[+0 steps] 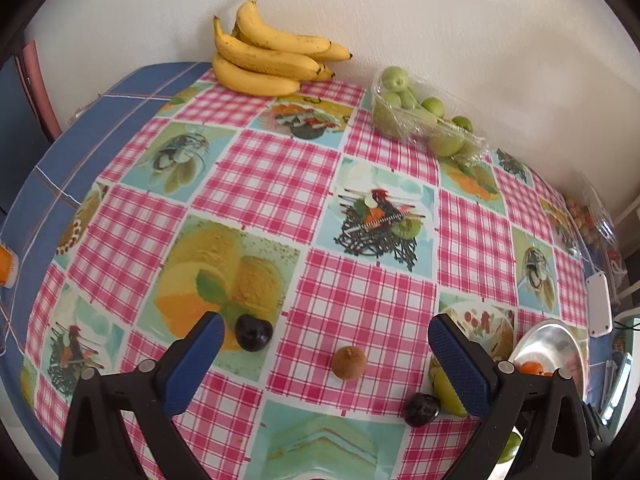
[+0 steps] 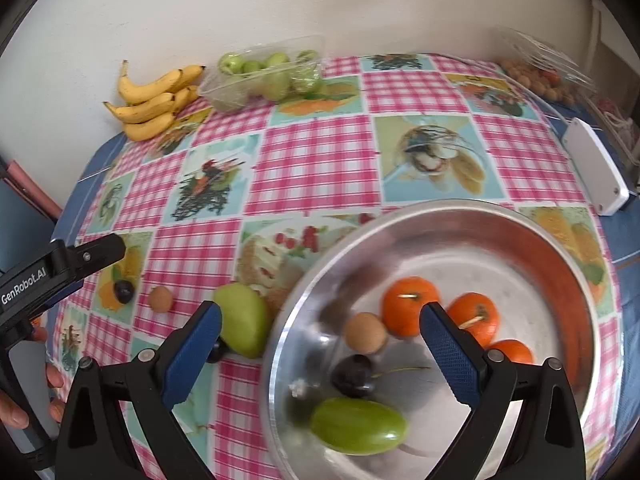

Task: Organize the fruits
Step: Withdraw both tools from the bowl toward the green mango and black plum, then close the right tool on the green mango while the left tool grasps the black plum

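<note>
Both grippers wide open, empty: left gripper (image 1: 326, 350) hovers above brown fruit (image 1: 349, 363) at lower centre; right gripper (image 2: 320, 334) over metal bowl (image 2: 568, 264) holding fruit.

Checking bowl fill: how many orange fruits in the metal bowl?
3. All sit in the metal bowl: one toward the middle, one right of it, one nearer the right wall. The right gripper may hide others.

Both the left gripper (image 1: 324, 356) and right gripper (image 2: 320, 344) hover with fingers spread wide, empty.
</note>
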Tool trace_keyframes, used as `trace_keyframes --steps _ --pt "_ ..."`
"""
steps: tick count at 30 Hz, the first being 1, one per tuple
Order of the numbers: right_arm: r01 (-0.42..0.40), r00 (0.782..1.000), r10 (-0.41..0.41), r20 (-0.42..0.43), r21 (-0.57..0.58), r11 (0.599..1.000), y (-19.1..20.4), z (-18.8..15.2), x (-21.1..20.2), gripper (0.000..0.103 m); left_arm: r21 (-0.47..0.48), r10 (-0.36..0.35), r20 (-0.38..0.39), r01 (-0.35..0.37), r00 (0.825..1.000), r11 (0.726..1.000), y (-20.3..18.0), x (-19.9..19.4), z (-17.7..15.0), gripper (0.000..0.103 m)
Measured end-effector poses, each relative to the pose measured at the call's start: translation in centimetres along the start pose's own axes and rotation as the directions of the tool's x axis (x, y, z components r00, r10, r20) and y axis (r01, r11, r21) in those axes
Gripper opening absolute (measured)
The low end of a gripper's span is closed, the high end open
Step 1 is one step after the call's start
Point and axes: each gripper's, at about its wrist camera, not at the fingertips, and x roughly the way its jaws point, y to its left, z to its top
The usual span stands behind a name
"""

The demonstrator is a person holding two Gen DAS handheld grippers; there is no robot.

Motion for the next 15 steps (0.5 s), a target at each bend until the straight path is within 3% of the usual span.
trace_keyframes --steps 9,13,15 --pt "-0.060 0.998 0.061 0.005 -0.086 0.994 4.2 0.2 0.5 0.097 -0.037 0.023 0.004 -0.022 1.000 0.999 2.5 -0.4 0.9 0.103" --pt "-0.049 0.999 0.049 -0.002 -0.130 0.990 5.4 0.1 0.9 0.073 -0.045 0.032 -0.001 -0.032 0.999 0.998 3.8 -0.2 1.3 0.102" --pt "-0.042 0.999 0.041 -0.012 -0.139 0.989 5.7 0.0 1.2 0.069 -0.050 0.034 -0.008 -0.035 0.999 0.998 4.5 0.2 1.5 0.101"
